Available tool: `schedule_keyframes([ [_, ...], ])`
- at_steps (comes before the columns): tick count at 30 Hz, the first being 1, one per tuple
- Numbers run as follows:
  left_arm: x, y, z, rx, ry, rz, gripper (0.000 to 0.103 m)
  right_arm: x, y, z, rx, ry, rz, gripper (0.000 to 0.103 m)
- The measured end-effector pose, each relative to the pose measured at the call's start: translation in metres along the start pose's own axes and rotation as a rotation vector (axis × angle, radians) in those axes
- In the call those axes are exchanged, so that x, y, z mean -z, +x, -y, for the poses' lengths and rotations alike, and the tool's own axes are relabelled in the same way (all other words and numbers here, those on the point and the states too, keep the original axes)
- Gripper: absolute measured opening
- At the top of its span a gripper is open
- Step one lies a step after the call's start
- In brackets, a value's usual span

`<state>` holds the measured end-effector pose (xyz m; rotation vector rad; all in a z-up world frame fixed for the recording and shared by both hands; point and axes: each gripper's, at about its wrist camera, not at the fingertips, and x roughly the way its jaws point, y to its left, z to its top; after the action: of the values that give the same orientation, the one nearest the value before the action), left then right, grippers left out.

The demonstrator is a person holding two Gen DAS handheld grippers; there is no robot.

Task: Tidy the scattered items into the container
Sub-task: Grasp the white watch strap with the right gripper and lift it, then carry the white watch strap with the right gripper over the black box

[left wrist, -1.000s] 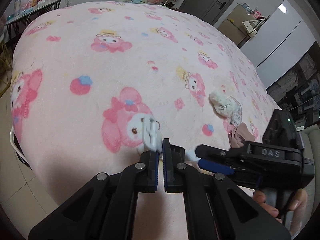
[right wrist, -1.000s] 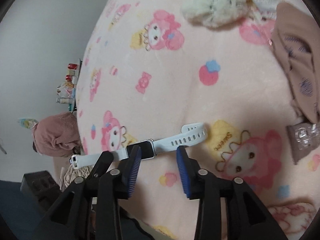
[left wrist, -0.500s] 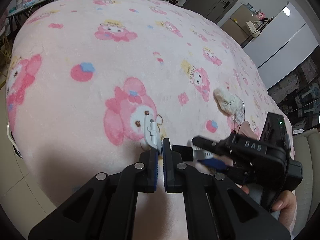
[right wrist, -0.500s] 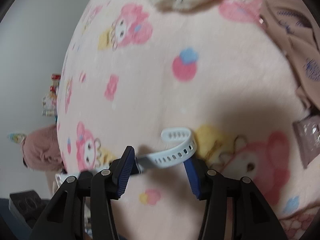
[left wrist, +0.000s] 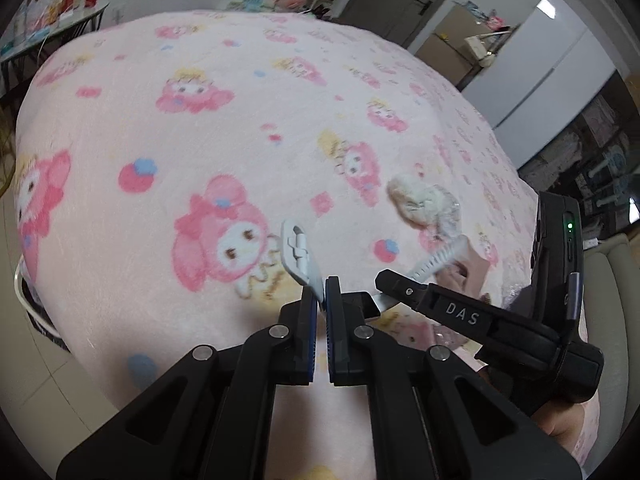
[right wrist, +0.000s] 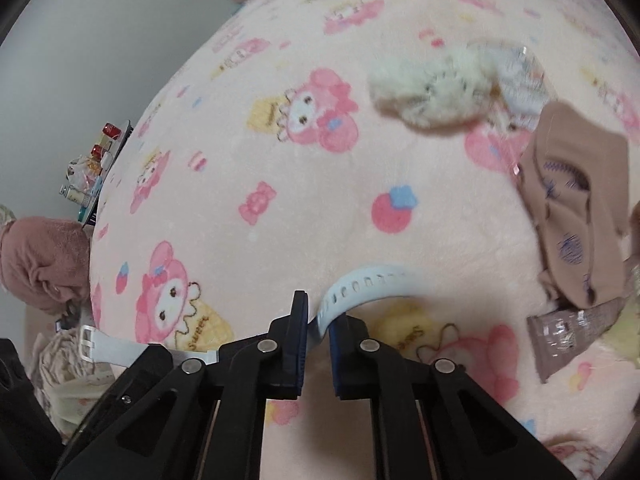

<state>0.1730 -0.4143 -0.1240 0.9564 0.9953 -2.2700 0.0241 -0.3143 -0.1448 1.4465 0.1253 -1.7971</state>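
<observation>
A smartwatch with a pale blue strap hangs between my two grippers, just above the pink cartoon blanket point(left wrist: 224, 128). My left gripper point(left wrist: 322, 296) is shut on the strap's buckle end point(left wrist: 298, 252), which sticks up past the fingertips. My right gripper point(right wrist: 318, 320) is shut on the strap's holed end point(right wrist: 368, 284), which arches up and to the right. In the left wrist view the right gripper point(left wrist: 390, 280) comes in from the right, the dark watch body point(left wrist: 362, 304) lying between the two. The buckle end point(right wrist: 108, 346) also shows low at the left in the right wrist view. No container is in view.
A fluffy cream item point(right wrist: 432, 92) lies on a clear packet further up the blanket. A tan sock-like fabric piece point(right wrist: 576, 208) and a clear wrapper point(right wrist: 568, 336) lie at the right. A pink cloth bundle point(right wrist: 40, 260) sits past the bed's left edge. Cabinets point(left wrist: 552, 60) stand behind.
My right gripper's jaws, open around the strap before, have closed on its holed end. Both grippers have risen a little and the watch has come off the blanket.
</observation>
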Motion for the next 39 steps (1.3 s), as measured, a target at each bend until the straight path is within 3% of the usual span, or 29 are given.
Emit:
schedule_keyframes([
  [4, -0.004, -0.024, 0.033, 0.063, 0.067, 0.041, 0.002, -0.010, -0.054, 0.016, 0.008, -0.043, 0.107, 0.005],
  [9, -0.002, -0.045, 0.085, 0.161, 0.160, 0.058, 0.002, -0.002, -0.125, 0.041, -0.023, -0.007, 0.234, 0.005],
  [14, 0.015, -0.051, 0.145, 0.225, 0.272, 0.022, 0.002, 0.020, -0.192, 0.081, -0.036, 0.026, 0.316, 0.005],
  [21, 0.066, -0.041, 0.233, 0.308, 0.402, -0.075, 0.002, 0.057, -0.262, 0.138, 0.037, 0.029, 0.387, 0.005],
  [30, 0.130, -0.020, 0.333, 0.377, 0.549, -0.207, 0.002, 0.087, -0.316, 0.220, 0.135, 0.083, 0.438, 0.005],
  [39, 0.138, 0.000, 0.405, 0.401, 0.647, -0.239, 0.002, 0.085, -0.342, 0.274, 0.211, 0.077, 0.465, 0.006],
])
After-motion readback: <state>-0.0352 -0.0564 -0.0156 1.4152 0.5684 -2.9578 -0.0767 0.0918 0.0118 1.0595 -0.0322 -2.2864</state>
